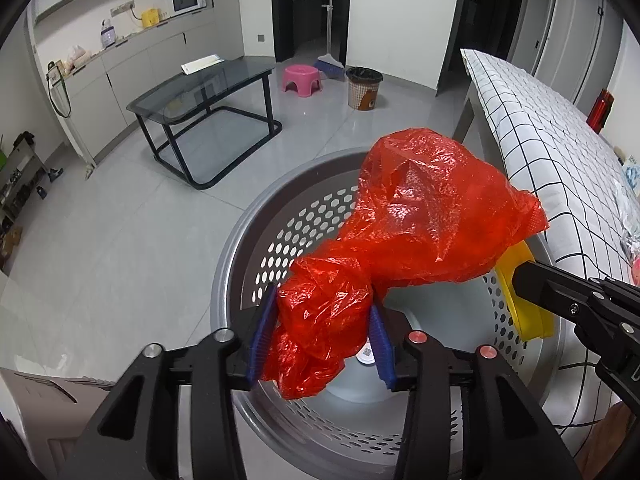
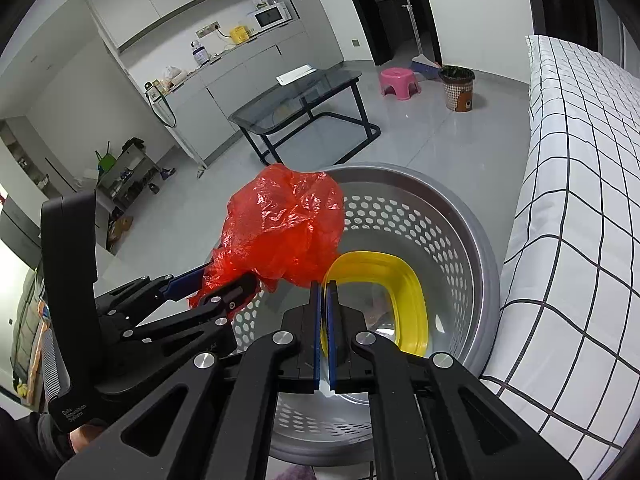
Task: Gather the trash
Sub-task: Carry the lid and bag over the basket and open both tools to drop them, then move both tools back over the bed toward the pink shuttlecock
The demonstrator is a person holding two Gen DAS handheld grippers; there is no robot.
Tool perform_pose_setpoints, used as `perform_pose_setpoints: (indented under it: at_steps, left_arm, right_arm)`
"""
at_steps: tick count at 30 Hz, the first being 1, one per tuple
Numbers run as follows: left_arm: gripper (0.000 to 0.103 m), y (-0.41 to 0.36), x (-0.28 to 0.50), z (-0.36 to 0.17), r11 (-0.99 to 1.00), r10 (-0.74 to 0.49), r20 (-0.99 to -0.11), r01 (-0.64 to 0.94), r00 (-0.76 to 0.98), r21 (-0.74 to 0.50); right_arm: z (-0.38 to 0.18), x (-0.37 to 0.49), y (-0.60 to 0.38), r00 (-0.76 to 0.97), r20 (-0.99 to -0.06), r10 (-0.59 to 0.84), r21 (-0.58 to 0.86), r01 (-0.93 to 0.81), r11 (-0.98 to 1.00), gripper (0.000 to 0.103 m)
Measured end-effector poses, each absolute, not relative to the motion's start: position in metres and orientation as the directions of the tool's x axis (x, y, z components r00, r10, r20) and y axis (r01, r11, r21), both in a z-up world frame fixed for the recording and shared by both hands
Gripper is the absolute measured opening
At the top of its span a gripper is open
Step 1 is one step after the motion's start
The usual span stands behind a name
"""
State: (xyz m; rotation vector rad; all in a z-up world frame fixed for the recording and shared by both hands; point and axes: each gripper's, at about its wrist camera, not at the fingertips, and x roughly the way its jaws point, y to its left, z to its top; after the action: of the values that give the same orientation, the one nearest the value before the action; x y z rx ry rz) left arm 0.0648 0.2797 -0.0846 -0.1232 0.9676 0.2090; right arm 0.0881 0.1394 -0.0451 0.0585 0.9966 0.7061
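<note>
My left gripper (image 1: 322, 334) is shut on a crumpled red plastic bag (image 1: 416, 216) and holds it over the open top of a grey perforated basket (image 1: 288, 224). My right gripper (image 2: 324, 292) is shut on the rim of a yellow plastic container (image 2: 404, 280), held inside the basket (image 2: 452, 232) near its right wall. The red bag (image 2: 284, 228) also shows in the right wrist view, left of the yellow container. The container (image 1: 524, 316) shows at the basket's right side in the left wrist view, partly hidden by the bag.
A table with a white checked cloth (image 1: 560, 152) stands right beside the basket. A glass coffee table (image 1: 208, 96), a pink stool (image 1: 302, 78) and a brown waste bin (image 1: 364, 88) stand farther back on the grey tiled floor.
</note>
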Motion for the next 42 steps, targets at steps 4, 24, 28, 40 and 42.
perform_pose_setpoints:
  at_steps: [4, 24, 28, 40, 42]
  left_arm:
    - [0.063, 0.278, 0.066, -0.084, 0.973, 0.127, -0.824, -0.231, 0.552, -0.005]
    - [0.069, 0.276, 0.055, -0.076, 0.971, 0.131, -0.814, -0.238, 0.566, -0.009]
    - [0.076, 0.273, 0.051, -0.069, 0.971, 0.136, -0.804, -0.240, 0.579, -0.009]
    - [0.084, 0.233, 0.038, -0.042, 0.983, 0.106, -0.760, -0.181, 0.642, -0.016]
    - [0.085, 0.222, 0.036, -0.038, 0.987, 0.089, -0.751, -0.159, 0.654, -0.022]
  right_arm:
    - [-0.044, 0.090, 0.138, 0.353, -0.748, 0.561, 0.350, -0.509, 0.787, 0.019]
    - [-0.040, 0.083, 0.127, 0.392, -0.737, 0.550, 0.334, -0.497, 0.801, 0.028]
    - [-0.034, 0.077, 0.120, 0.409, -0.729, 0.549, 0.329, -0.493, 0.805, 0.033]
    - [-0.016, 0.043, 0.061, 0.520, -0.702, 0.487, 0.290, -0.416, 0.862, 0.055]
    - [-0.013, 0.035, 0.042, 0.545, -0.699, 0.463, 0.282, -0.384, 0.879, 0.056]
